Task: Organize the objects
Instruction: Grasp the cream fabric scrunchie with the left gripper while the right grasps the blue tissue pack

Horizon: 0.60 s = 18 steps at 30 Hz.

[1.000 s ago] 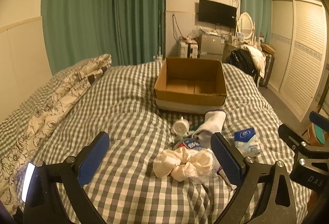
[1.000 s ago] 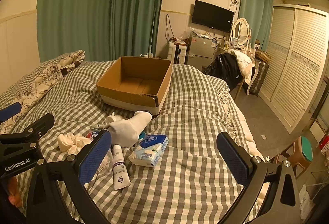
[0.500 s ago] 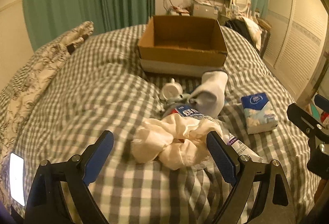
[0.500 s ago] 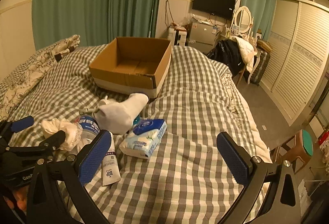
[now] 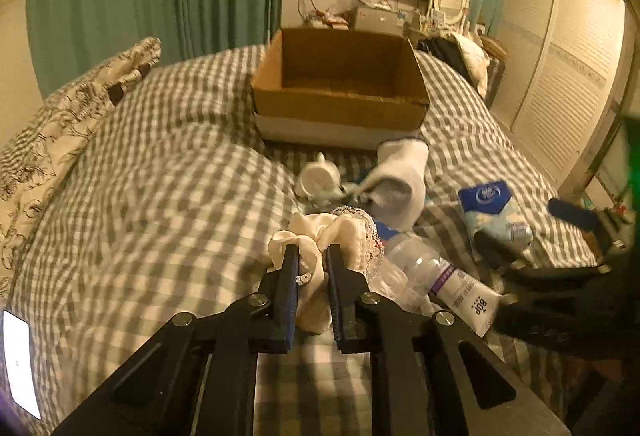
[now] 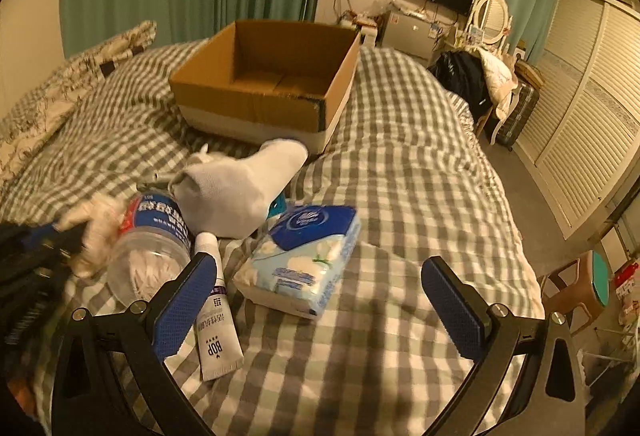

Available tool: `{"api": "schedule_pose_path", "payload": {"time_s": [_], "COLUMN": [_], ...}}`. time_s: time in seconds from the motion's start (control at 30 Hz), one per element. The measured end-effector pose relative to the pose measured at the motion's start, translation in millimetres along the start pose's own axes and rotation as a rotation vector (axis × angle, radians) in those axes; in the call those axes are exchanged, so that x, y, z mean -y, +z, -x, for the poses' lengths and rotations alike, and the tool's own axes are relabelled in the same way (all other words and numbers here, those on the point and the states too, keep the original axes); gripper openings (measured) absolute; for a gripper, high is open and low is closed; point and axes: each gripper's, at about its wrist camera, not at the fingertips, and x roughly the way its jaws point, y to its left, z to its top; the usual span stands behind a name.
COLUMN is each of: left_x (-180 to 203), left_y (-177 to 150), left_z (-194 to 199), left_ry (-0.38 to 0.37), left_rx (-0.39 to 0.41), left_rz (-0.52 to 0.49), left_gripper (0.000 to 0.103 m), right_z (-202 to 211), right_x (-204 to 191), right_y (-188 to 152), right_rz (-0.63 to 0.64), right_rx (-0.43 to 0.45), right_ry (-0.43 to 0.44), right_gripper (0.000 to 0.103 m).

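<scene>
My left gripper (image 5: 313,260) is shut on a cream satin scrunchie (image 5: 320,232) lying on the checked bed; it shows blurred in the right wrist view (image 6: 96,232). Beside it lie a clear plastic bottle (image 6: 154,236), a white BOP tube (image 6: 214,316), a white sock (image 6: 240,188), a blue tissue pack (image 6: 304,256) and a small white object (image 5: 319,178). An open cardboard box (image 6: 272,84) stands behind them, empty. My right gripper (image 6: 320,296) is open, just above the near end of the tissue pack, its left finger over the tube.
A patterned quilt (image 5: 60,132) lies at the bed's left. The bed's right edge (image 6: 520,236) drops to the floor, where a stool (image 6: 580,288) stands. Green curtains, a TV and a dresser are behind the bed.
My left gripper has moved forward and closed on the scrunchie. My right gripper has come lower and closer to the tissue pack, still open.
</scene>
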Motion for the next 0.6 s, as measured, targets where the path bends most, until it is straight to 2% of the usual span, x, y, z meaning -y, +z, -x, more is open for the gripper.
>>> {"api": "schedule_pose_path", "payload": {"time_s": [0.13, 0.23, 0.3, 0.33, 0.43, 0.6], "left_x": [-9, -13, -13, -13, -11, -6], "left_y": [4, 2, 1, 1, 0, 3], "left_z": [4, 2, 3, 3, 8, 22], "left_ry": [0.009, 0.01, 0.01, 0.01, 0.011, 0.013], "left_rx": [0.01, 0.003, -0.001, -0.001, 0.01, 0.039], "left_rz": [0.018, 0.027, 0.028, 0.028, 0.019, 0.005], "left_gripper": [0.013, 0.013, 0.013, 0.013, 0.013, 0.013], "right_z": [-20, -37, -41, -42, -33, -14], "right_x": [-10, -14, -13, -12, -10, -9], "right_y": [3, 2, 0, -1, -2, -2], "right_rz": [0.035, 0.043, 0.046, 0.045, 0.041, 0.034], "right_rx": [-0.047, -0.096, -0.12, -0.121, -0.1, -0.047], "right_ry": [-0.02, -0.042, -0.047, -0.053, -0.046, -0.02], "right_gripper": [0.102, 0.092, 0.08, 0.078, 0.062, 0.056]}}
